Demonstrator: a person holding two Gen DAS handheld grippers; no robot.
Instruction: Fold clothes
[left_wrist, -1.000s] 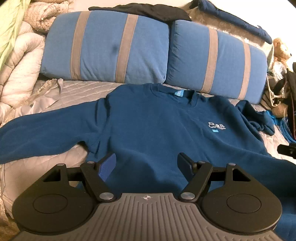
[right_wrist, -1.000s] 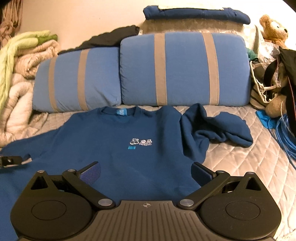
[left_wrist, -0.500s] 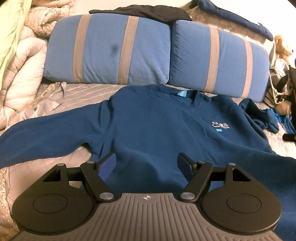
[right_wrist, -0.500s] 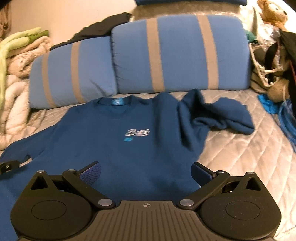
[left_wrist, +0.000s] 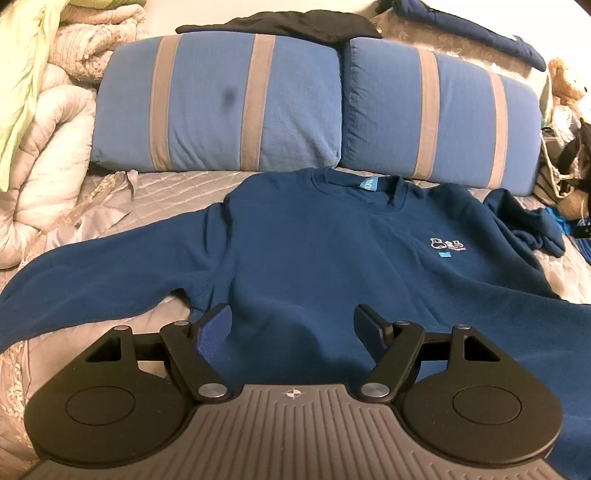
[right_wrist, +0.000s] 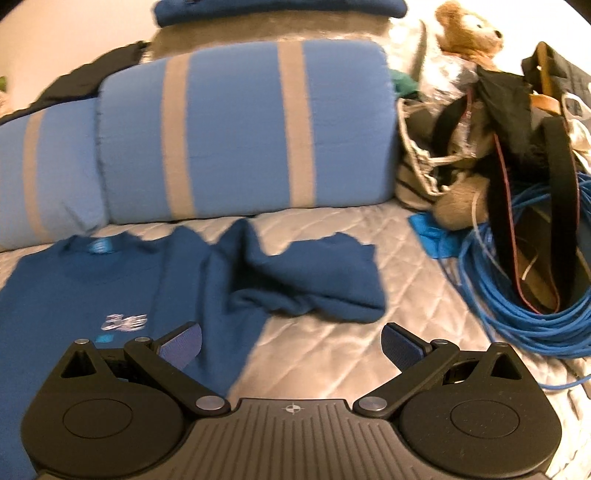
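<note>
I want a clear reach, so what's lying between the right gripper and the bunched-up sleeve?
In the right wrist view, only bare quilted bedspread lies between the open right gripper and the crumpled sleeve. The sweatshirt body sits off to the left.

- The bed (left_wrist: 177, 192) has a shiny grey quilted cover.
- A blue sweatshirt (left_wrist: 314, 251) lies flat on it.
- Two blue striped pillows (left_wrist: 218, 103) lean at the back.
- A blue cable (right_wrist: 517, 295) lies coiled beside a teddy bear (right_wrist: 469, 29).

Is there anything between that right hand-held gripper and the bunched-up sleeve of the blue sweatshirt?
Nothing visible. Only bare quilted bedspread lies between the open right hand-held gripper and the crumpled sleeve. The blue cable coil sits off to its right.
</note>
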